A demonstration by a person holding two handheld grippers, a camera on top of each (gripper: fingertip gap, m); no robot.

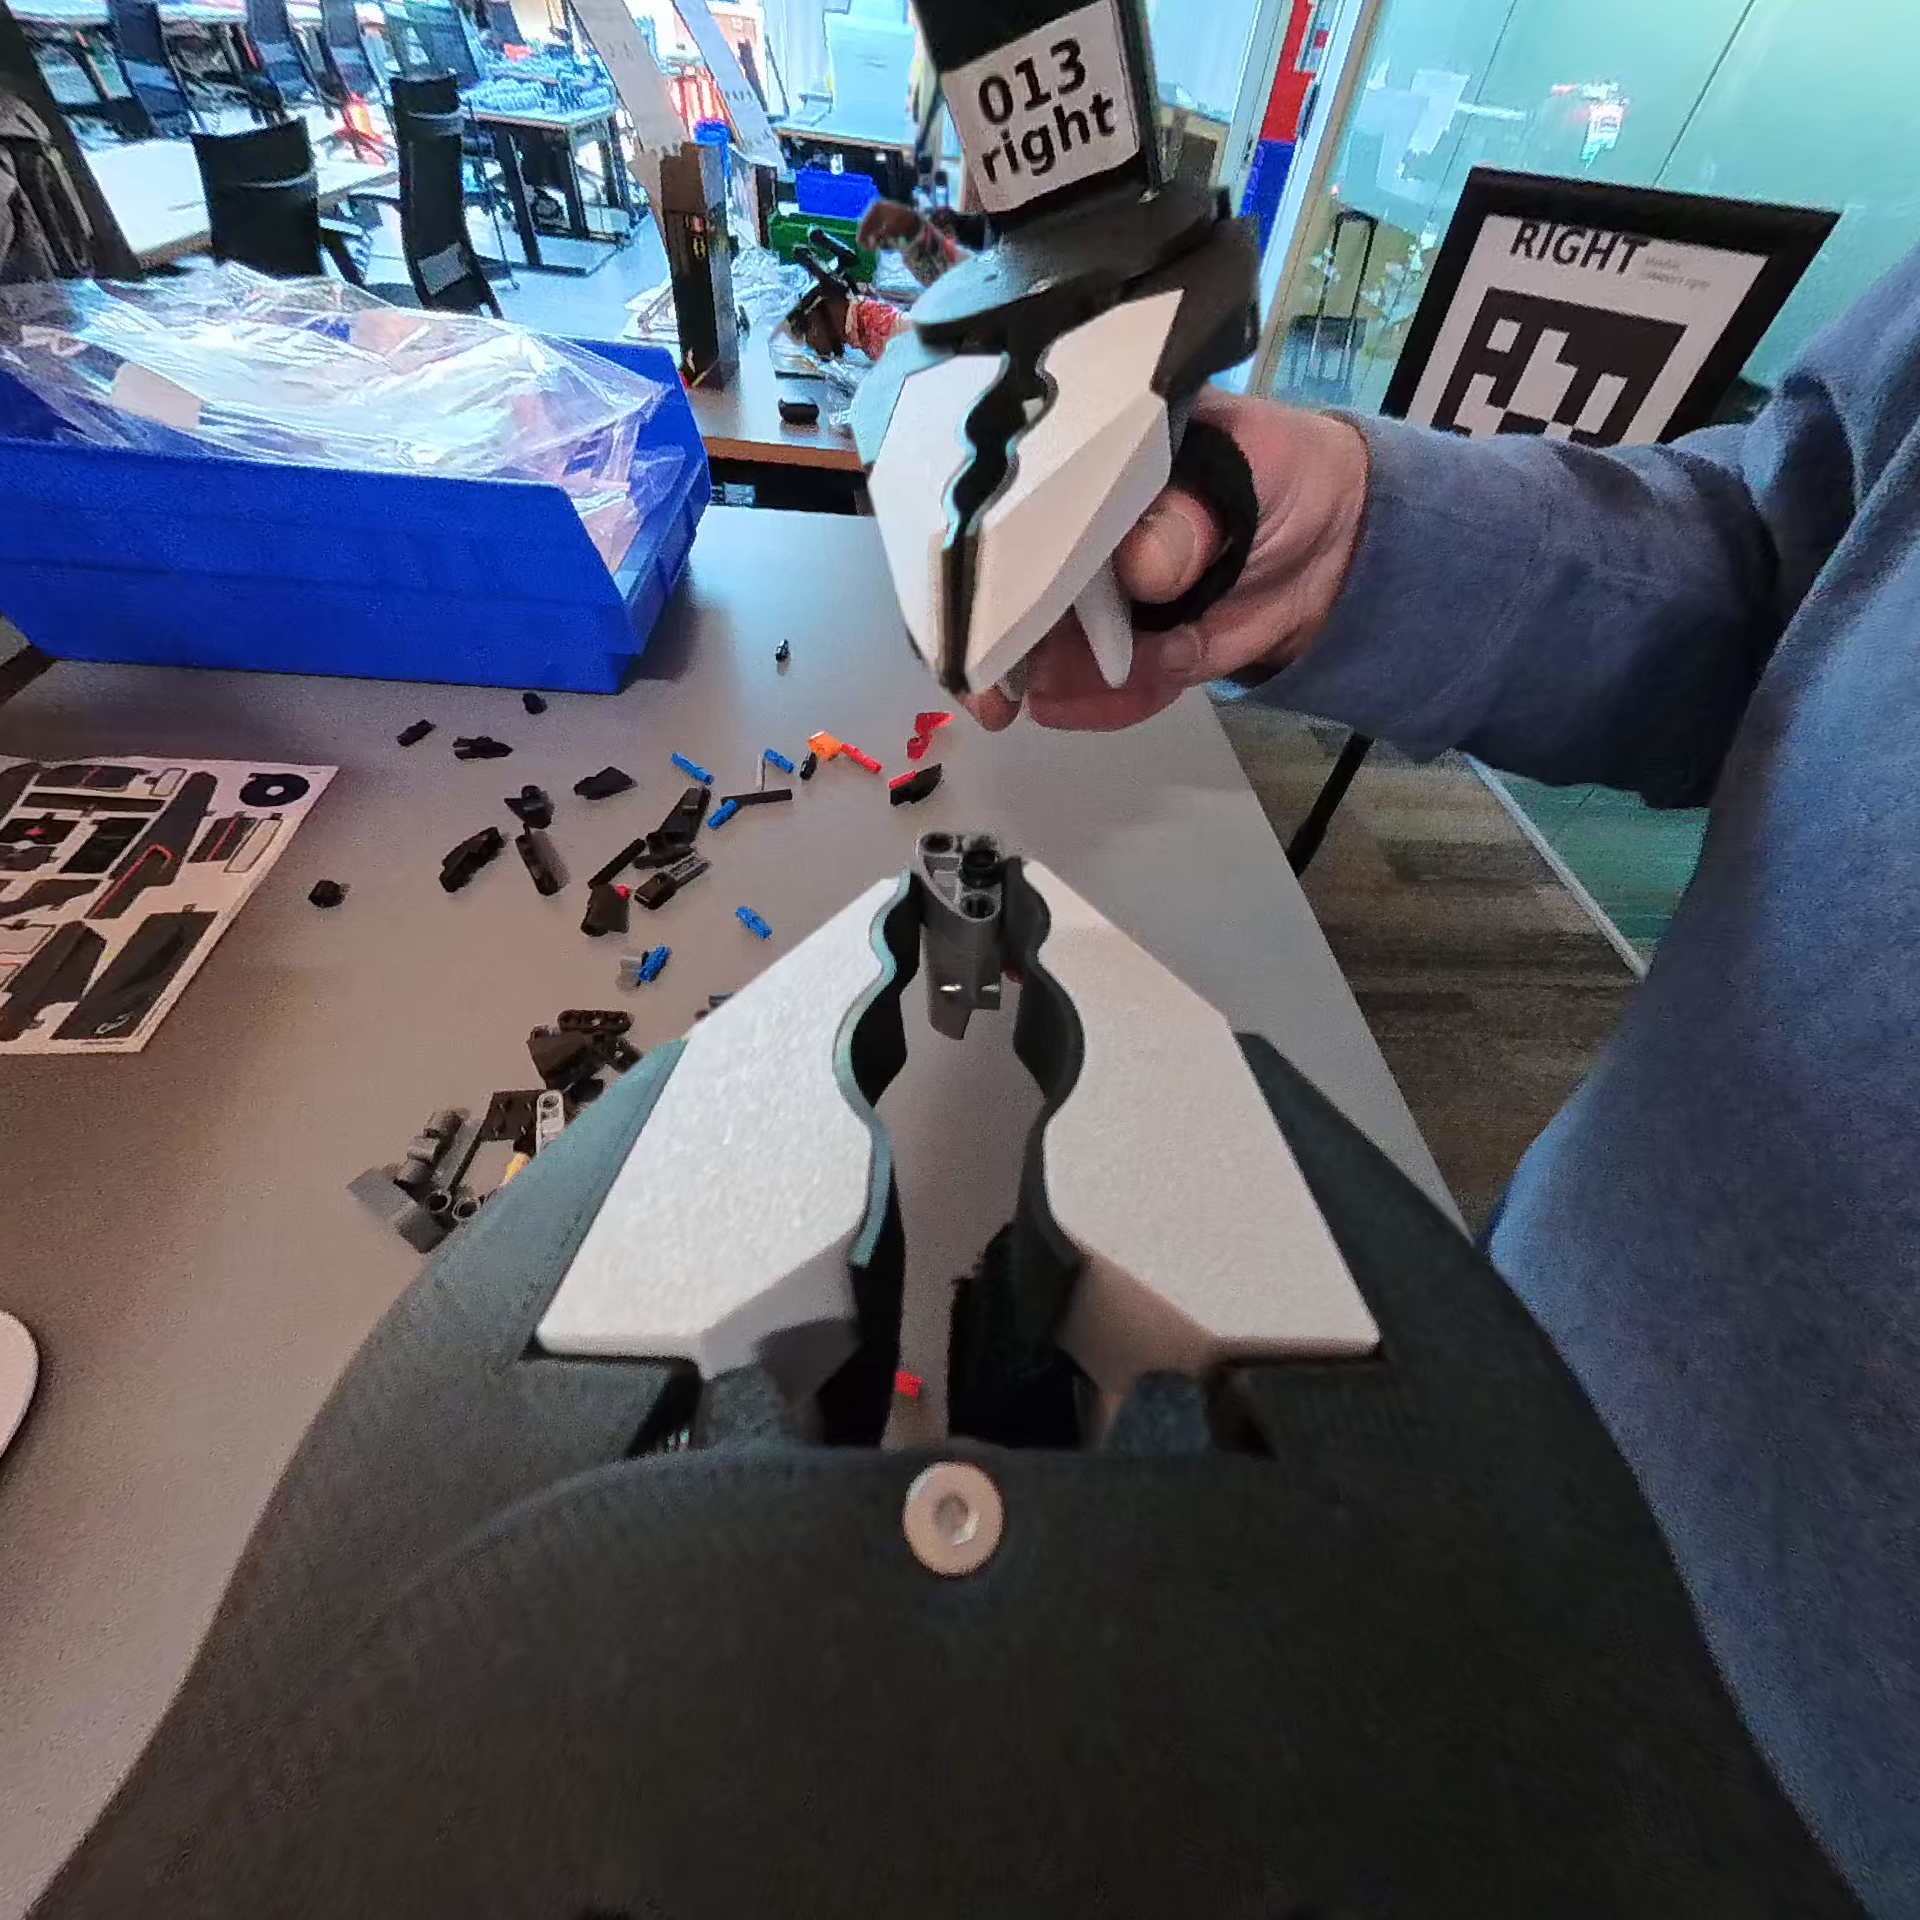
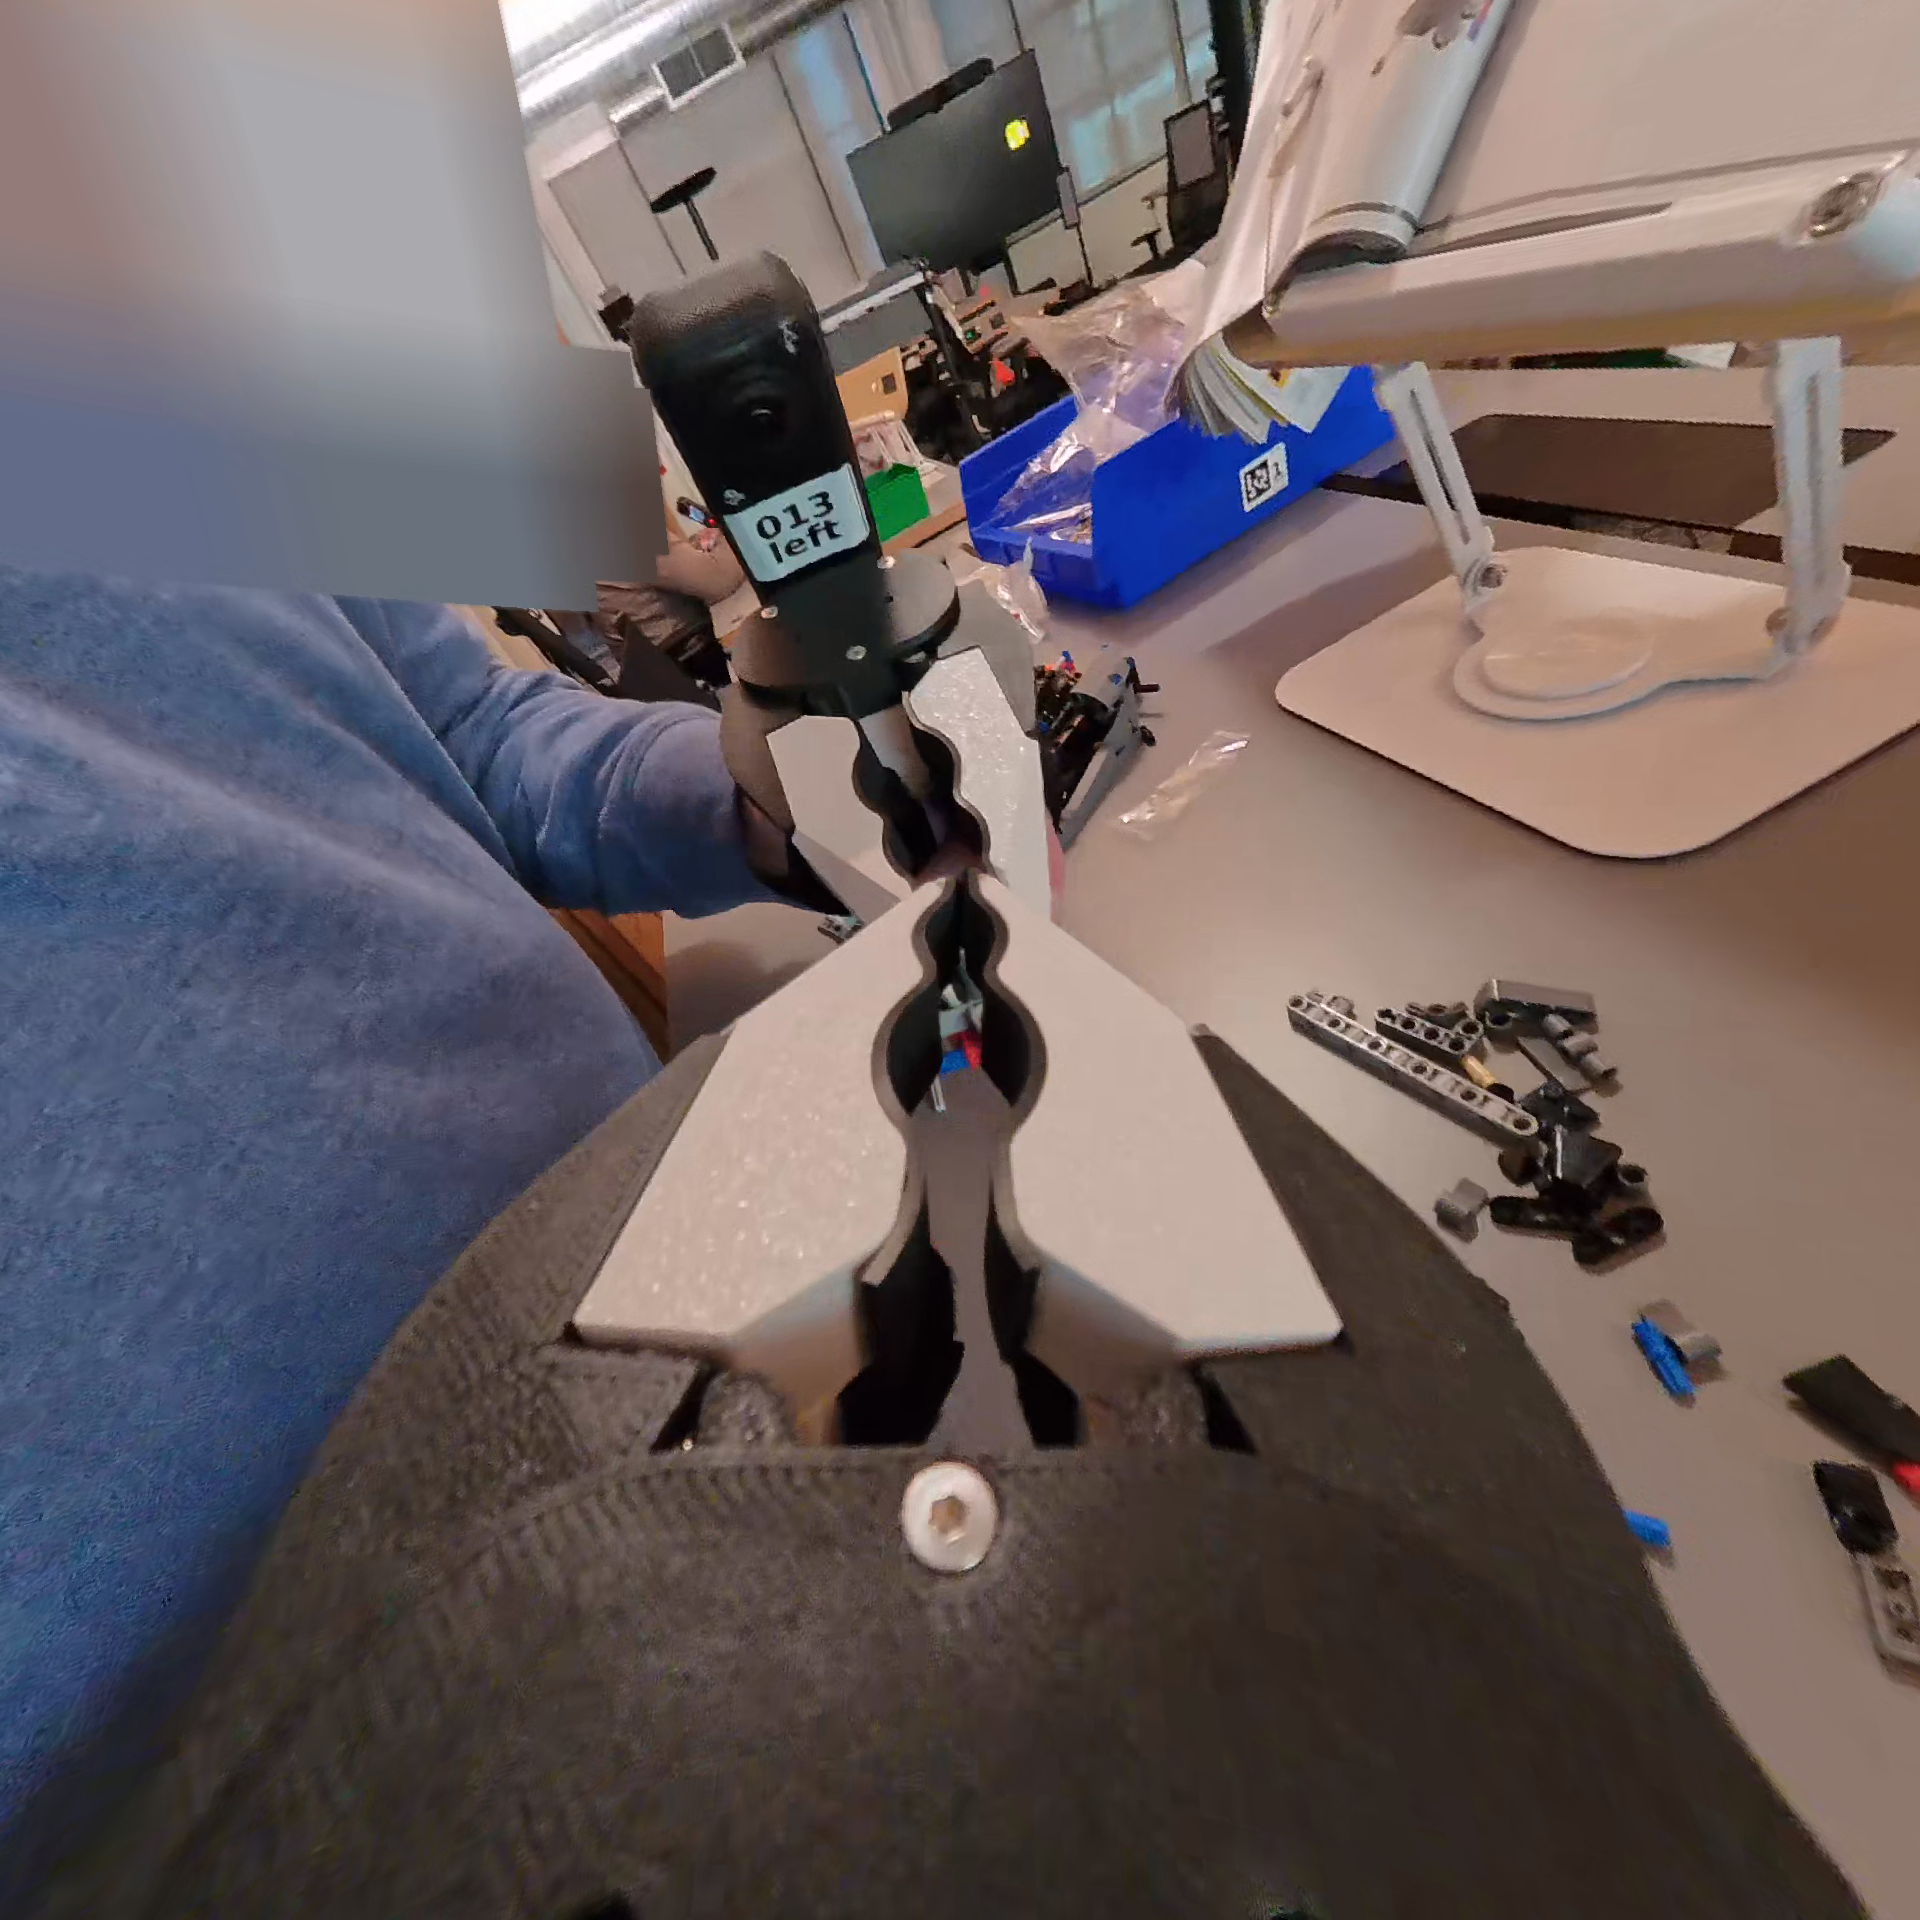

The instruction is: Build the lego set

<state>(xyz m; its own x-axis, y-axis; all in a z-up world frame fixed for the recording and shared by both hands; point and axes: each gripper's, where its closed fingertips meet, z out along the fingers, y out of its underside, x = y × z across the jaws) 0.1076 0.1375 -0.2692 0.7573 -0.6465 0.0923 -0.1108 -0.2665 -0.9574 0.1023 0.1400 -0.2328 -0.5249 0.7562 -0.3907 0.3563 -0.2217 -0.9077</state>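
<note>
Gripping a small grey pinned lego assembly [image 1: 961,925] at its tips, the left hand-held gripper [image 1: 961,914] is hovering above the grey counter [image 1: 260,1195]; the right hand-held gripper [image 2: 961,894] is looking pinched shut, contents unclear; misaligned pressing could be twisting the piece loose.

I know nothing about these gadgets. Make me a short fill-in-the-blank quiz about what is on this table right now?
1. The left hand-held gripper is shut on a small ____ lego assembly.
2. The big storage bin behind the loose pieces is ____ in colour.
3. The printed sticker sheet lies flat on the ____.
4. The person's sleeve is ____.

Missing words: grey; blue; table; blue
</note>
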